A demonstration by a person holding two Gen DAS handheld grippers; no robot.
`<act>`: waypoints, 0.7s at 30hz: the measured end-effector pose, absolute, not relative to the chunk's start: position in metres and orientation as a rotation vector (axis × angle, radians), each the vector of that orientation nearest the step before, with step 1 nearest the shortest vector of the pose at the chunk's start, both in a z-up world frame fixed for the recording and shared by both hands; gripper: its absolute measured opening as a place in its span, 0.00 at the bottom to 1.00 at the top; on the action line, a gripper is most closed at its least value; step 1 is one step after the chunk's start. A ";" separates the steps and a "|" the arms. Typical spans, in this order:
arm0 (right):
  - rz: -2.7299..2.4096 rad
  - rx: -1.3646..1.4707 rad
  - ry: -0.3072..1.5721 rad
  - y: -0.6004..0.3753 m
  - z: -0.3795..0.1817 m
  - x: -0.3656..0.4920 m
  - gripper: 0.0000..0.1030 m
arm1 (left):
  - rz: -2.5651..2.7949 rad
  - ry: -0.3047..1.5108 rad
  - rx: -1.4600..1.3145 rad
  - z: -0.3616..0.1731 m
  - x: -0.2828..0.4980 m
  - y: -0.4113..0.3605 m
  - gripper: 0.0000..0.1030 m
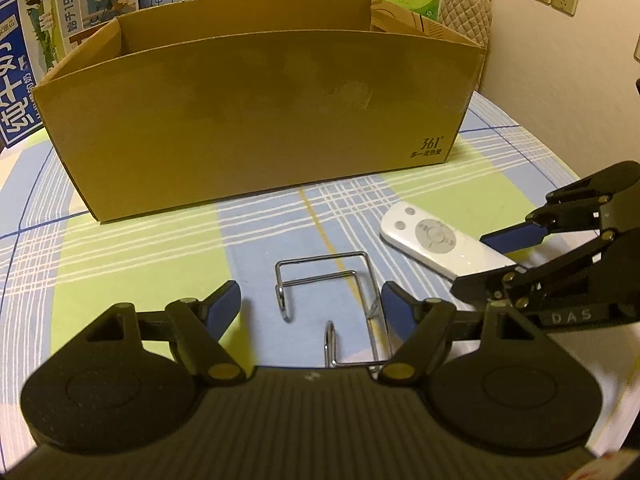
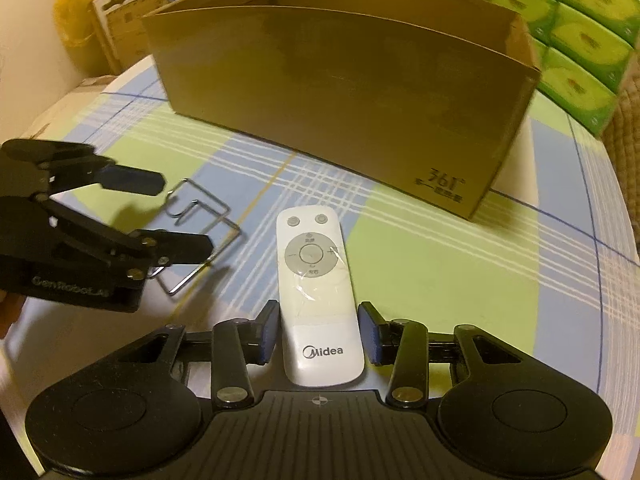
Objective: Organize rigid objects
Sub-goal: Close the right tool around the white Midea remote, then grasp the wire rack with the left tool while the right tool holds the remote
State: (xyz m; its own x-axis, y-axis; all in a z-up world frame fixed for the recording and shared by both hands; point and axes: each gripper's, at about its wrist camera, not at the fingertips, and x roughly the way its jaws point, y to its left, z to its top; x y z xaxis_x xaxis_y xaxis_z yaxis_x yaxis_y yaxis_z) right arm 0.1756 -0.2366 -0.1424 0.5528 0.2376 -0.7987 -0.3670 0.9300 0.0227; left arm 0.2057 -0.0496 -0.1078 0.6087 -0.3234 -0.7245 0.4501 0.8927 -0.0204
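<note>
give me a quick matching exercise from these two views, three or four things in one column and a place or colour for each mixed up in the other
Things:
1. remote
2. wire rack
3. cardboard box
4. tissue packs

Descriptions:
A. bare metal, between the left gripper's fingers
B. green, stacked behind the box
C. white, between the right gripper's fingers
D. brown, open-topped, at the back of the checked cloth

Pairs: 1-C, 2-A, 3-D, 4-B
</note>
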 end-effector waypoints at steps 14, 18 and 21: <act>0.357 -0.166 0.923 -0.238 -0.143 0.177 0.38 | -0.457 0.755 0.217 -0.110 0.203 -0.058 0.70; 0.357 -0.173 0.921 -0.238 -0.143 0.177 0.38 | -0.452 0.762 0.213 -0.112 0.204 -0.058 0.63; 0.357 -0.173 0.922 -0.238 -0.143 0.177 0.38 | -0.460 0.771 0.210 -0.113 0.205 -0.059 0.53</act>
